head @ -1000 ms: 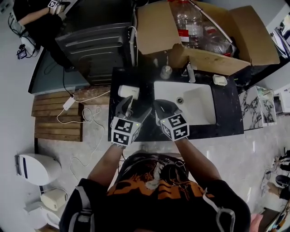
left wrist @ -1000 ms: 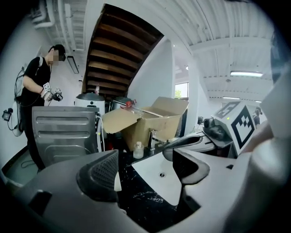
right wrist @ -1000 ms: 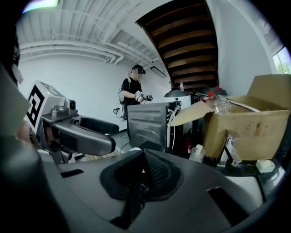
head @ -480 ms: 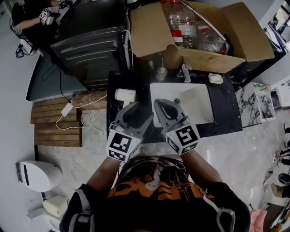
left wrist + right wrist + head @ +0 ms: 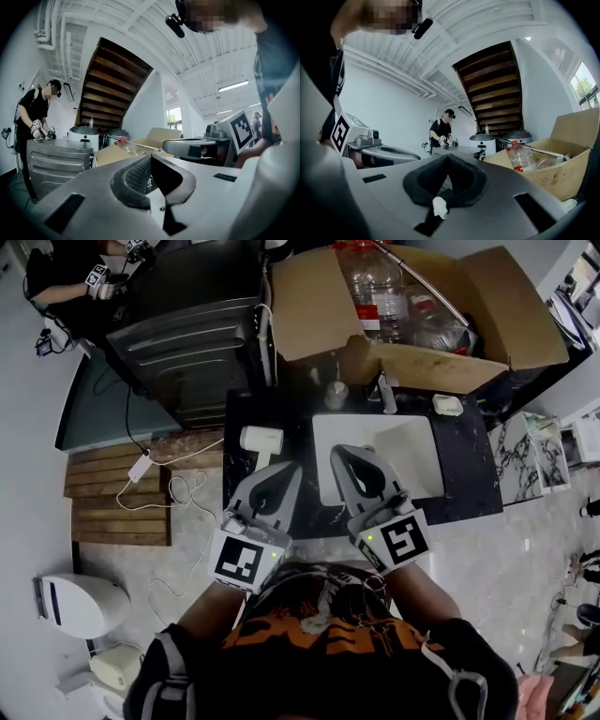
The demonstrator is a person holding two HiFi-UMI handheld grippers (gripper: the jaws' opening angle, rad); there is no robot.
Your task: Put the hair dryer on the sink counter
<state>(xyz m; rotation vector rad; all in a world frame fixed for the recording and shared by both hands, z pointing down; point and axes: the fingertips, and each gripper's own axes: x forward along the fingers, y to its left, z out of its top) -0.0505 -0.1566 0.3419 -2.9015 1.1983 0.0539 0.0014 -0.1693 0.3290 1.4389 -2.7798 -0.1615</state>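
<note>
The white hair dryer (image 5: 262, 439) lies on the black sink counter (image 5: 469, 474), left of the white sink basin (image 5: 412, 460), with its cord trailing off to the floor. My left gripper (image 5: 284, 470) hovers above the counter's front edge, a short way in front of the dryer and apart from it. Its jaws are shut with nothing between them, as the left gripper view (image 5: 150, 158) confirms. My right gripper (image 5: 352, 456) hangs over the basin's front left corner, also shut and empty (image 5: 449, 157).
A cardboard box (image 5: 319, 306) holding plastic bottles (image 5: 380, 287) sits behind the sink. A faucet (image 5: 385, 390) and a soap dish (image 5: 446, 404) stand at the back rim. A dark metal cabinet (image 5: 187, 343) is at the left, with a person (image 5: 66, 282) beyond it. A wooden mat (image 5: 117, 493) lies on the floor.
My left gripper has pulled back from the hair dryer toward my body and its jaws have closed. The right gripper has drawn back too. The dryer stays on the counter.
</note>
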